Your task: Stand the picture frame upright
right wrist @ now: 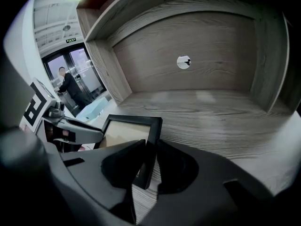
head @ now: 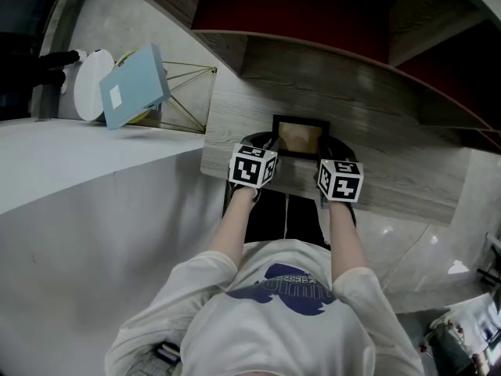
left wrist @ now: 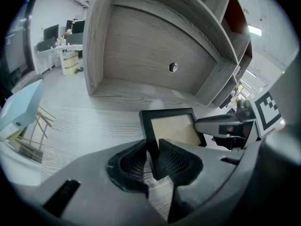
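The picture frame [head: 300, 136], black with a tan insert, is held over the grey wooden shelf board [head: 391, 131], between my two grippers. My left gripper [head: 266, 146] is shut on its left edge. In the left gripper view the pads [left wrist: 133, 164] press on the frame's [left wrist: 171, 127] near left corner. My right gripper [head: 327, 152] is shut on the frame's right edge. The right gripper view shows that black edge [right wrist: 151, 145] clamped between the jaws. The frame leans back, its face turned up toward me. Whether its bottom edge touches the board I cannot tell.
The shelf niche has a back wall with a round hole [right wrist: 184, 61] and side walls on both sides. To the left stand a light blue box [head: 133, 84], a white round plate [head: 92, 84] and a gold wire stand [head: 192, 92]. A person [right wrist: 70, 86] stands far off by glass doors.
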A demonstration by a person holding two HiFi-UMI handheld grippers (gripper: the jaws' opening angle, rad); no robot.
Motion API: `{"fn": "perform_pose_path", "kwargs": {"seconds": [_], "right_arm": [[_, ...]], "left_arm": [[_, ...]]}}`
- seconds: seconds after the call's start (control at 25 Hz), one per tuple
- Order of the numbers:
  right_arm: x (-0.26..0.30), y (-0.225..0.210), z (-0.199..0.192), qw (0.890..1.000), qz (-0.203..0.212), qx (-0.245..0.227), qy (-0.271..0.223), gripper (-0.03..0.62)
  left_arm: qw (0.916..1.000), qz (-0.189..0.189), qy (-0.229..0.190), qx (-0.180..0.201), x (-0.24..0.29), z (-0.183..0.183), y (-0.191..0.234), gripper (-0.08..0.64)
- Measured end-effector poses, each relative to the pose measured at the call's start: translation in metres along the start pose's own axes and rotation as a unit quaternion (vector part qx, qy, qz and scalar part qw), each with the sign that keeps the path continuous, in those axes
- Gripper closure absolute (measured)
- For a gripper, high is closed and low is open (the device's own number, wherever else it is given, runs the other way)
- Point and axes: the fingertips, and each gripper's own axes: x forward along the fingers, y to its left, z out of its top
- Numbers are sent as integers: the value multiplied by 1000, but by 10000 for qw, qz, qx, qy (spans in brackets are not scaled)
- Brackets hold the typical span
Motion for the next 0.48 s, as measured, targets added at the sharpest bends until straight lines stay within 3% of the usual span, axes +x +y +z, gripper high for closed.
{"fn": "perform_pose_path", "kwargs": {"seconds": [0.48], "right_arm": [[-23,14,52,9973,63,-364,-640,520]], "left_arm": [[9982,105,-530,242,-34,45,0,472]]}}
